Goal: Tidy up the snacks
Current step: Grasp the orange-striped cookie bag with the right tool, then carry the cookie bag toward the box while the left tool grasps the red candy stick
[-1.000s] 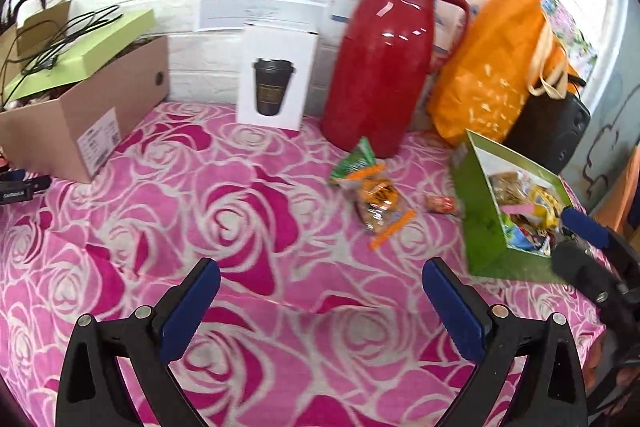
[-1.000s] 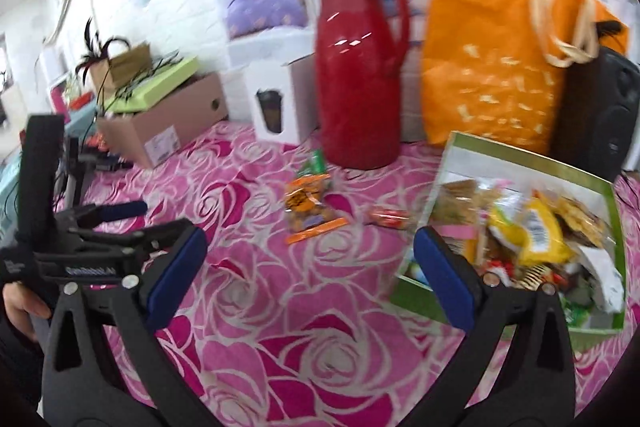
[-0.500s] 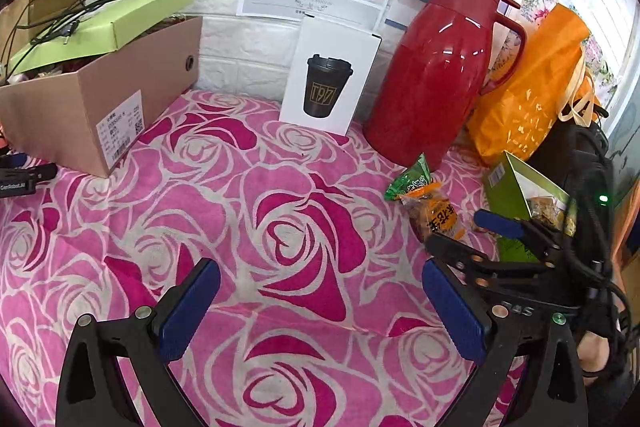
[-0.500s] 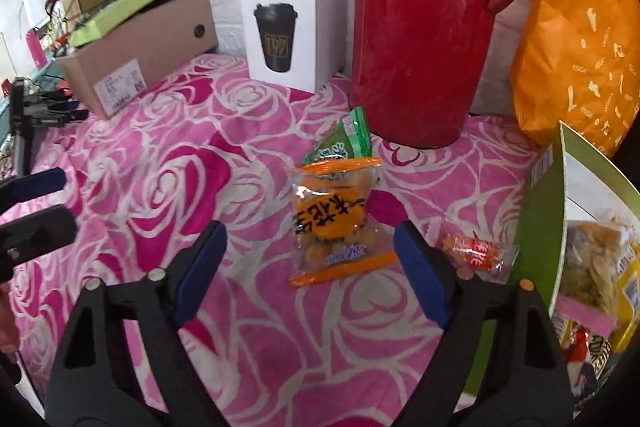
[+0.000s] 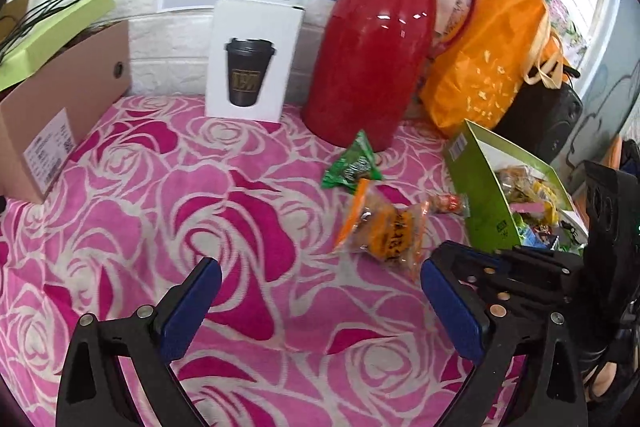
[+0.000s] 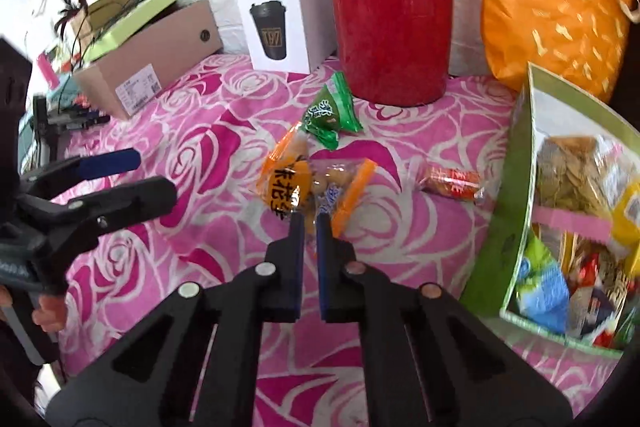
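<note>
A: Pink rose-patterned cloth covers the counter in the left wrist view; the left gripper hangs open and empty, near the orange crinkly plastic snack packet.

B: Right wrist view: the right gripper has just closed its jaws, pinching that packet's near edge, so a lift toward the green cardboard snack box looks next.

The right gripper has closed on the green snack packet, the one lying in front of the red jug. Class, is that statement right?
Not quite. The right gripper is shut on the orange snack bag, as the right wrist view shows. The green snack packet lies untouched in front of the red jug.
</note>
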### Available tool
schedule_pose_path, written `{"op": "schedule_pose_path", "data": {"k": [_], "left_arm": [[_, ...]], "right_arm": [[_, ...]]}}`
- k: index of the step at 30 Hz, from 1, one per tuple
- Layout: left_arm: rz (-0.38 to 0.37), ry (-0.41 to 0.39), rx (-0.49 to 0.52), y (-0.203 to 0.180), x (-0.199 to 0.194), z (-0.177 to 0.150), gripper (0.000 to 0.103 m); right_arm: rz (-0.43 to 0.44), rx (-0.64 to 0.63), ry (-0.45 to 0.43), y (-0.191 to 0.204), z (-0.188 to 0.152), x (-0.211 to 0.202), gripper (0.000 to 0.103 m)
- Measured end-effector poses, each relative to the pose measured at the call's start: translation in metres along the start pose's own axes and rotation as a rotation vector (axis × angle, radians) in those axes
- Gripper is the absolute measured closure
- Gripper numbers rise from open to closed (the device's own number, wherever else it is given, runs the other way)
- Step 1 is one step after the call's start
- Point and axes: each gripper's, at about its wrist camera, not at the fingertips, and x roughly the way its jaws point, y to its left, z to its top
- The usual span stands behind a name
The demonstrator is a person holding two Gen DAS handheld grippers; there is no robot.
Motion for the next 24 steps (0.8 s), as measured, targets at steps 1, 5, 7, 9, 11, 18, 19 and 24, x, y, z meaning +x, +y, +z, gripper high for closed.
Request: {"op": "schedule_pose_path", "data": {"k": [1,5,7,9,11,18,19,24], "left_arm": [[-0.006,0.003,0.006,-0.003,0.001,-0.001,0.004],[0.023,0.000,0.023,-0.006,-0.003,-0.007,0.005],[0.032,0.005,0.012,0.001,-0.005,-0.007,0.005],[0.048,0.010,-0.007,0.010,-0.006,-0.007,0.005],[0.059,0.013,-0.017,0.016,-0.007,-0.006,0.005],[0.058,0.013,-0.063,0.026,-0.008,-0.004,0.005],[0.056,0.014,-0.059,0.024,-0.008,-0.005,0.005],[0.051,0.024,-0.035,0.015,-0.006,-0.005,0.005]], "right_arm": [[-0.012,-0.013,0.001,0.001,0.002,0.003,0.086],[-0.048,-0.066,-0.026,0.003,0.013,0.018,0.034],[-0.024,-0.074,-0.010,0.003,0.016,0.028,0.034],[0.004,-0.071,-0.003,0.003,0.017,0.037,0.033],[-0.009,-0.100,-0.008,0.007,0.020,0.044,0.029],[-0.050,-0.126,0.033,0.004,0.015,0.066,0.060],[-0.040,-0.098,0.024,0.000,0.014,0.061,0.065],[0.016,0.014,-0.018,-0.015,0.004,0.025,0.072]]}}
